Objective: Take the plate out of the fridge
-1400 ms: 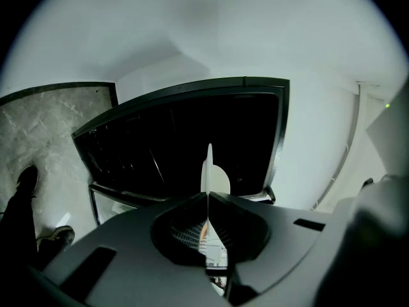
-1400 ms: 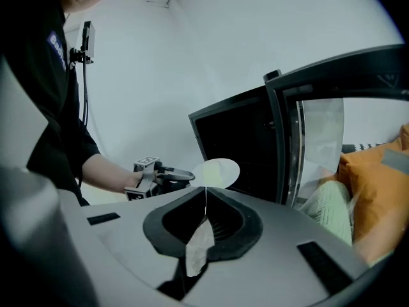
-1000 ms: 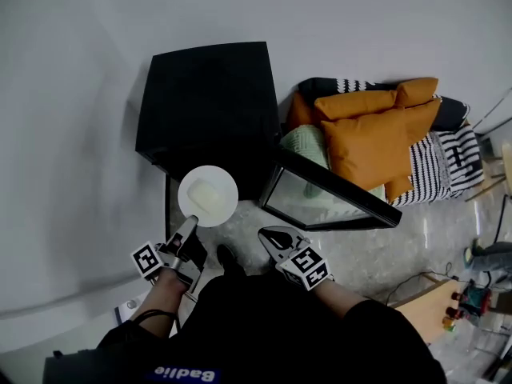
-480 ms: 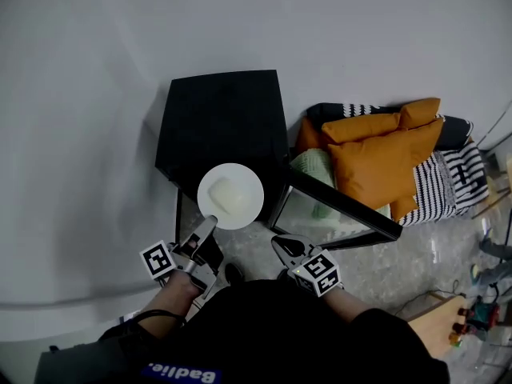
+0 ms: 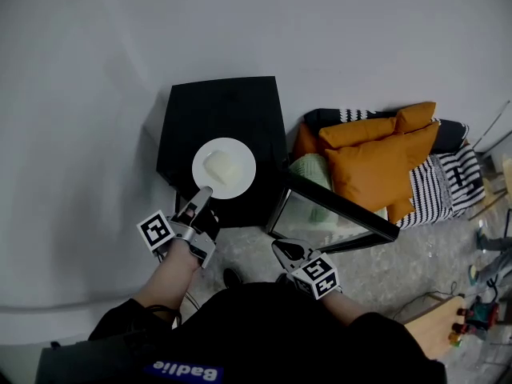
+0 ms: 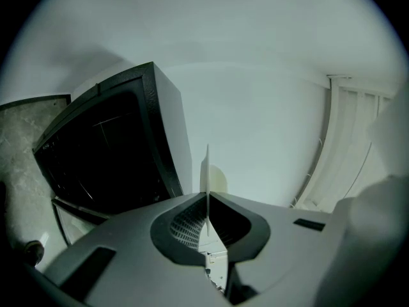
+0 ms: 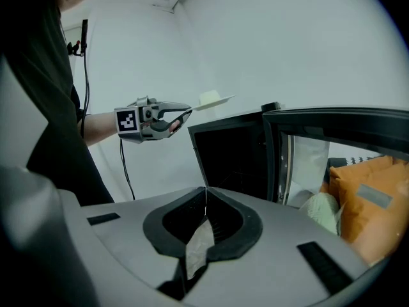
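White plate, carrying a pale block, is out of the black fridge and held level above its top, left of its open door. The left gripper is clamped on the rim nearest the person. The right gripper, jaws together and empty, waits in front of the fridge. The plate is probably stiff, smooth and breakable. A one-sided rim pinch risks tilt, letting the block slide.

Even soft light, sharp, fisheye-warped, dark-vignetted edges
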`<control>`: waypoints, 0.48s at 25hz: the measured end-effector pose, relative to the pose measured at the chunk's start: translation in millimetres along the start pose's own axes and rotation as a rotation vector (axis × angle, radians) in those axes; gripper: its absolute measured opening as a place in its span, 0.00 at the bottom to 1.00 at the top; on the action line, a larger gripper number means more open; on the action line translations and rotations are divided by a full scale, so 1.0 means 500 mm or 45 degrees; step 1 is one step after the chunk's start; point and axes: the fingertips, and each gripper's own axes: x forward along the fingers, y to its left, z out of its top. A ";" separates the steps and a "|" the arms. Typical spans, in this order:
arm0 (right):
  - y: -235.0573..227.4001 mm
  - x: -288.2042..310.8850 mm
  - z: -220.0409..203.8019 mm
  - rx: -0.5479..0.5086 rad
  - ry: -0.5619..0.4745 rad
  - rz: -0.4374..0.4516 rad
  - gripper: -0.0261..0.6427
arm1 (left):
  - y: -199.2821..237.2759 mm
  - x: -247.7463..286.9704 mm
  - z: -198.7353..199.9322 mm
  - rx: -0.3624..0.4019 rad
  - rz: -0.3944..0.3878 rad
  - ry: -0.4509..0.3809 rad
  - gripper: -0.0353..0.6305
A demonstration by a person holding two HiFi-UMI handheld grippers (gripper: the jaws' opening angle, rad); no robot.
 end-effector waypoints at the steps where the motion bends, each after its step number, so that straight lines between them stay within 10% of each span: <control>1: 0.003 -0.001 -0.002 0.002 0.001 -0.003 0.05 | 0.002 0.007 0.006 0.002 0.004 -0.004 0.08; 12: -0.013 -0.012 -0.020 0.031 0.015 -0.060 0.05 | 0.054 0.073 0.055 -0.055 0.041 -0.095 0.09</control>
